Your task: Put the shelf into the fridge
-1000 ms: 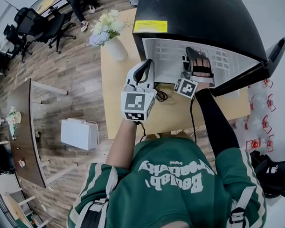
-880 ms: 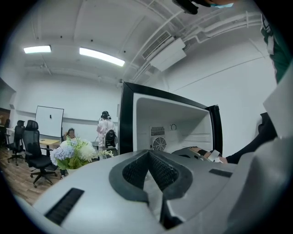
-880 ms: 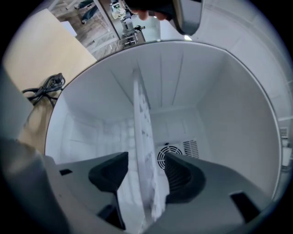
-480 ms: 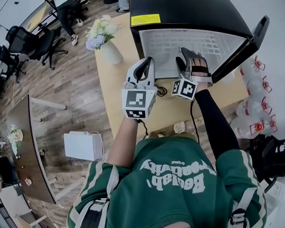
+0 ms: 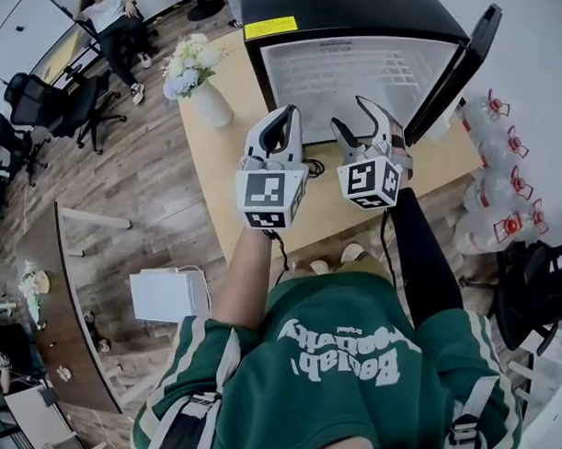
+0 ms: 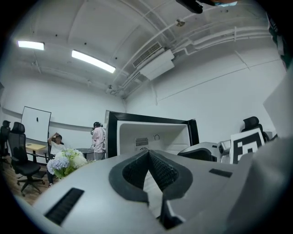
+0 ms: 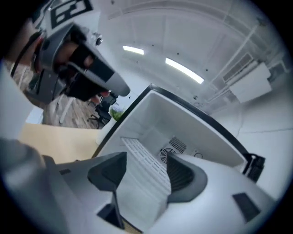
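Observation:
A black fridge (image 5: 353,19) stands open on the wooden table (image 5: 223,162), and the white wire shelf (image 5: 360,74) lies inside it. In the right gripper view the shelf (image 7: 137,153) runs back toward the rear fan. My right gripper (image 5: 351,114) is held in front of the opening. Its jaws are opening, with nothing between them and apart from the shelf. My left gripper (image 5: 287,118) hovers to its left over the table, pads together and empty. In the left gripper view the left gripper (image 6: 149,153) points at the fridge (image 6: 151,132).
The fridge door (image 5: 462,60) swings out to the right. A white vase of flowers (image 5: 205,78) stands on the table's left part, and a black cable (image 5: 315,165) lies under the grippers. Water bottles (image 5: 503,181) sit on the floor at right; office chairs (image 5: 46,109) stand at left.
My right gripper has drawn back out of the fridge, off the shelf, and its jaws have spread wider. The left gripper has stayed about where it was.

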Tool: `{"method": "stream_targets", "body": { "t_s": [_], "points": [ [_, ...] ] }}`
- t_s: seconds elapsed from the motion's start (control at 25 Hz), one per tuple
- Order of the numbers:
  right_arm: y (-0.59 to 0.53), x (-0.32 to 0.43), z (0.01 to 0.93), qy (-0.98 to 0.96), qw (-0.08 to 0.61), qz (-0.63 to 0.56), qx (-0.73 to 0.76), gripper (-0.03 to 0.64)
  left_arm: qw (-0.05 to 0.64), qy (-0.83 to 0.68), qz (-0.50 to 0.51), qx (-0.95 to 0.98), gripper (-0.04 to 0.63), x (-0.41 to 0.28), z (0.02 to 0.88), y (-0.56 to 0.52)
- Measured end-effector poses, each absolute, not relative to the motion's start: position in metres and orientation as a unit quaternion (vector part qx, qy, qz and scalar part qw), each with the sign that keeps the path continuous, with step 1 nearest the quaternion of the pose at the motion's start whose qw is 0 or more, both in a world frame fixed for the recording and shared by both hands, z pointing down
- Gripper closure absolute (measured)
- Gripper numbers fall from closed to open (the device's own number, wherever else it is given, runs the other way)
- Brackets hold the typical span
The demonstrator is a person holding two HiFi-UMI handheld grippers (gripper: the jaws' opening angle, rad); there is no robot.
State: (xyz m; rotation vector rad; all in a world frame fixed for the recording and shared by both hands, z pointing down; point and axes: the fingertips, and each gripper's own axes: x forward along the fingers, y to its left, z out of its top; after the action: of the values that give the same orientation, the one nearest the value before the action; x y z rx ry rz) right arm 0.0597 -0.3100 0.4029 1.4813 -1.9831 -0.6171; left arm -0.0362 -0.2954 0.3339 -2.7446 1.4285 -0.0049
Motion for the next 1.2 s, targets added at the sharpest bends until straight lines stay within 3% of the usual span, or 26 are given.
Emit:
{"method": "stream_targets", "body": {
  "t_s": [0.24, 0.6, 0.88, 1.2],
  "points": [
    [-0.274, 0.082, 0.38, -0.803, 0.163, -0.097, 0.565, 0.322, 0.031, 0.469, -0.006, -0.883, 0.595, -0.026, 0.327, -0.278],
    [-0.236, 0.153, 0.348, -0.819, 0.055, -0.044, 0.569, 0.319, 0.072, 0.512, -0.012, -0.856, 0.595, 0.015, 0.311, -0.254],
    [-0.209, 0.193, 0.34, -0.834, 0.008, -0.021, 0.551, 0.321, 0.072, 0.555, -0.014, -0.829, 0.595, 0.037, 0.306, -0.228],
    [-0.185, 0.198, 0.342, -0.853, 0.016, -0.041, 0.52, 0.322, 0.102, 0.596, -0.015, -0.796, 0.595, 0.035, 0.287, -0.198]
  ]
}}
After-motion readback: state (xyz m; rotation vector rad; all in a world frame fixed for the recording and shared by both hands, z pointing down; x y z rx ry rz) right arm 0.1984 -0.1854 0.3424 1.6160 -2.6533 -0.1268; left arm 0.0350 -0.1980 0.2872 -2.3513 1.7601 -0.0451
